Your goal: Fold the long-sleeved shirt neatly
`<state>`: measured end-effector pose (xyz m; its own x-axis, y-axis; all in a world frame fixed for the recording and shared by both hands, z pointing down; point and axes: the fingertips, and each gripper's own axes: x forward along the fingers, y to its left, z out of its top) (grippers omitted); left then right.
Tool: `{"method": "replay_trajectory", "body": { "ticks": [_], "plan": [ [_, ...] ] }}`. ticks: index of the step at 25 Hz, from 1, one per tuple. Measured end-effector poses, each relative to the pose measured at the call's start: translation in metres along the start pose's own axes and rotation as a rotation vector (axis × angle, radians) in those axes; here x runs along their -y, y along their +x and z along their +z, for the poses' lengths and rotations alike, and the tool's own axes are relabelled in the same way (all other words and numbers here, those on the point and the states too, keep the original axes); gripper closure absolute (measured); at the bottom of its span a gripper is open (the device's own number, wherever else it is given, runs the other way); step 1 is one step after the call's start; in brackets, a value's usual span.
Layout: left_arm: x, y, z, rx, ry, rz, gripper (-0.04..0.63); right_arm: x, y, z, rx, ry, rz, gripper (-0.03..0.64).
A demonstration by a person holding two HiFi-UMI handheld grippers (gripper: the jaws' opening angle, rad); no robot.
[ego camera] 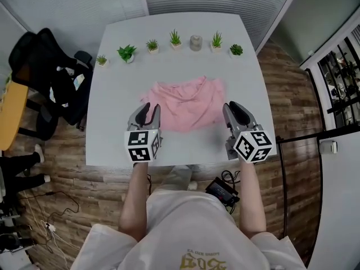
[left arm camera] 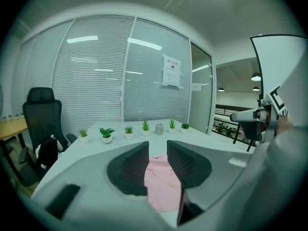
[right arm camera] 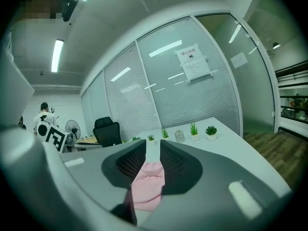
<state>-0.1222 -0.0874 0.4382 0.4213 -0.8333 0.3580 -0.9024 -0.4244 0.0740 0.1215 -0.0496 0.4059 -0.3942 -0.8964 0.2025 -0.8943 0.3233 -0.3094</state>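
Shirt: the pink long-sleeved shirt (ego camera: 188,103) lies in the middle of the white table (ego camera: 169,72), rumpled into a compact, roughly square heap. No sleeve is spread out to the side.
Step in hand: judged a pause between folds. The garment looks partly gathered, not yet flat or tidy, and neither claw has hold of it.
Next move: probably a reach down to the near edge or corners, one claw per side. Each needs a pinch on the cloth only, then the layers should be smoothed so the fold comes out even.
Left claw: the left claw (ego camera: 147,108) has its pads a narrow gap apart and nothing between them. The shirt shows through the gap, lying on the table beyond.
Right claw: the right claw (ego camera: 233,108) is likewise slightly apart and empty.
Pose: both are held over the table's near edge, either side of the shirt's near corners. They sit roughly level with each other, pointing forward and a little downward.
Far edge: a row of small potted plants (ego camera: 175,38) stands well apart from the shirt.
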Motion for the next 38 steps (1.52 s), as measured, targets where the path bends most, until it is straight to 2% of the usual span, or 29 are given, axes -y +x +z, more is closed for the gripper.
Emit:
{"method": "replay_trajectory", "body": {
  "ticks": [6, 10, 15, 17, 19, 22, 26, 38],
  "plan": [
    [0.026, -0.025, 0.015, 0.049, 0.058, -0.06, 0.477, -0.014, -0.031, 0.017, 0.08, 0.054, -0.009, 0.509],
    [0.038, -0.039, 0.017, 0.064, 0.051, -0.088, 0.479, -0.029, -0.049, 0.018, 0.109, 0.064, -0.013, 0.521],
    [0.041, -0.062, 0.029, 0.116, 0.026, -0.085, 0.557, -0.039, -0.064, 0.024, 0.145, 0.052, -0.037, 0.604],
    [0.042, -0.072, 0.033, 0.135, 0.009, -0.088, 0.597, -0.044, -0.069, 0.026, 0.153, 0.048, -0.042, 0.604],
    [0.045, -0.083, 0.037, 0.163, -0.028, -0.114, 0.597, -0.052, -0.073, 0.025, 0.159, 0.052, -0.032, 0.604],
    [0.048, -0.093, 0.037, 0.179, -0.065, -0.14, 0.594, -0.073, -0.074, 0.021, 0.144, 0.019, 0.002, 0.604],
    [0.05, -0.1, 0.033, 0.173, -0.057, -0.12, 0.593, -0.097, -0.076, 0.013, 0.095, -0.099, 0.014, 0.604],
    [0.061, -0.112, 0.025, 0.166, -0.069, -0.12, 0.594, -0.09, -0.094, 0.007, 0.069, -0.117, -0.018, 0.606]
  ]
}}
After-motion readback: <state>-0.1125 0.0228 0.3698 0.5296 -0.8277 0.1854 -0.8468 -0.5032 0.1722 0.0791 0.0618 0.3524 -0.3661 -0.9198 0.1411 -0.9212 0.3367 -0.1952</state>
